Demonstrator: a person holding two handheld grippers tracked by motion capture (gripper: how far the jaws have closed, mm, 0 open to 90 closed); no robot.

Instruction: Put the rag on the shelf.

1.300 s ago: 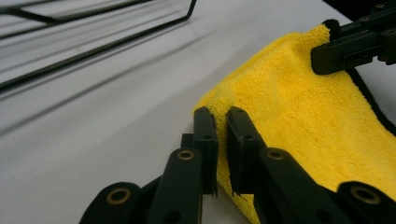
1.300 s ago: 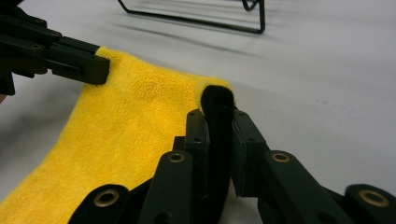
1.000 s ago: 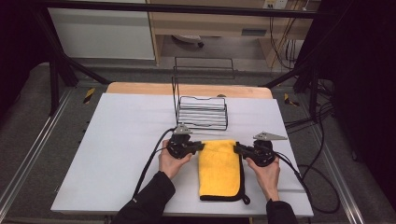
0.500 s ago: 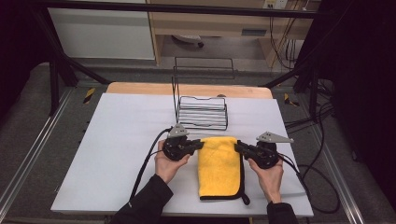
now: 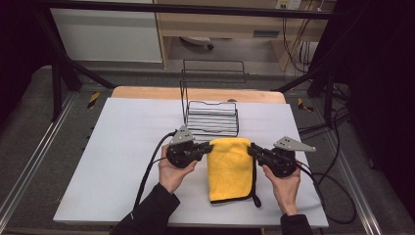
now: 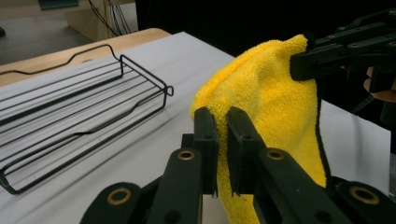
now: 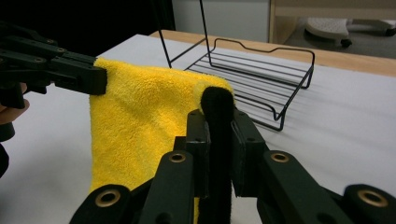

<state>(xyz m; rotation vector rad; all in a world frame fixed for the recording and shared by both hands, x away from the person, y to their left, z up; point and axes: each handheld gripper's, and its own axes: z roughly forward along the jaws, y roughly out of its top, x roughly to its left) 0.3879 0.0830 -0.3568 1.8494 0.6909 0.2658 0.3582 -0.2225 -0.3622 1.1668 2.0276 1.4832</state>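
High view: both hands are lifting since the earlier frame, drawing the fluffy yellow microfibre cloth (image 5: 230, 169) up toward the black wire rack (image 5: 212, 119). Left gripper view: left gripper (image 6: 222, 122) is pinching the cloth's top corner. Right gripper view: right gripper (image 7: 219, 122) is clamping the black-edged opposite corner; lower end is trailing on the white table (image 5: 122, 156).

The high view looks forward and down over the whole table (image 5: 122, 161). Each gripper view sits close behind its own jaws, facing the other; both share the cloth (image 6: 266, 93) and rack (image 7: 261, 70).
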